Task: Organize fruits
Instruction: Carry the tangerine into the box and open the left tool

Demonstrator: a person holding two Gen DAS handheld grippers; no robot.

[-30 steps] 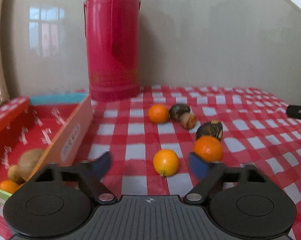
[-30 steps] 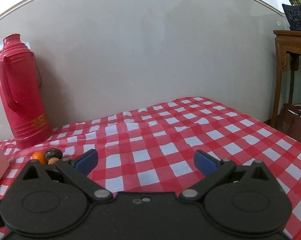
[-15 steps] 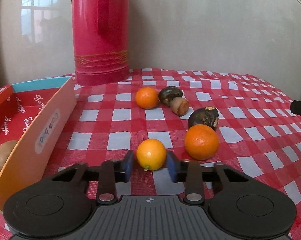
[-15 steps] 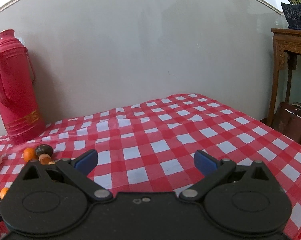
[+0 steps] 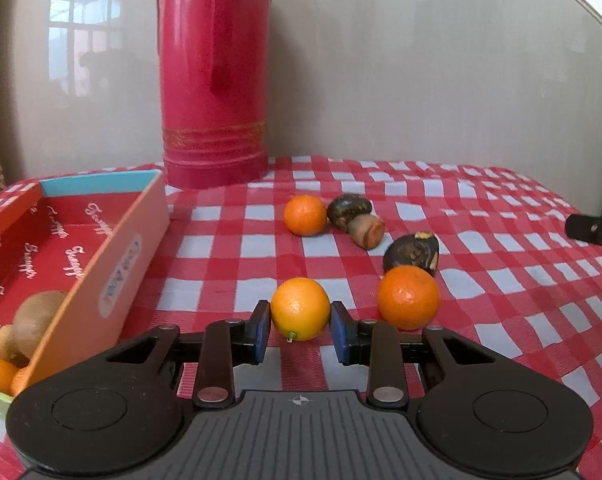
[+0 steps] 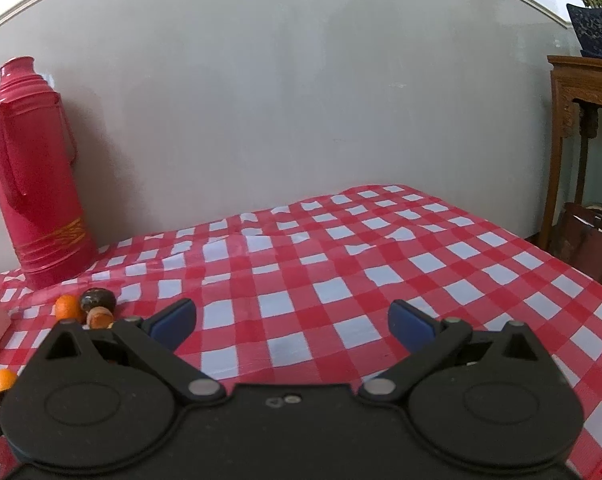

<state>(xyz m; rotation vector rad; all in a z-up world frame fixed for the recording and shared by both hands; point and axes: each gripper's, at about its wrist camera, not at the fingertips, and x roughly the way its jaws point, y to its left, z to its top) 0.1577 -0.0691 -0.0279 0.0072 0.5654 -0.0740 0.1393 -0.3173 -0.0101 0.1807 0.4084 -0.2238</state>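
Between my left gripper (image 5: 300,330) jaws sits the small orange (image 5: 300,309), pinched from both sides so I can carry it to the box (image 5: 133,248) on the left, where other fruit already lies. Over bare desk (image 6: 341,248), my right gripper (image 6: 292,320) waits, jaws spread wide, holding nothing.

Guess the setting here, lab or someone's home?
Likely a home dining corner: a checked tablecloth, a red thermos flask against the wall, and a carved wooden side table bearing a potted plant.
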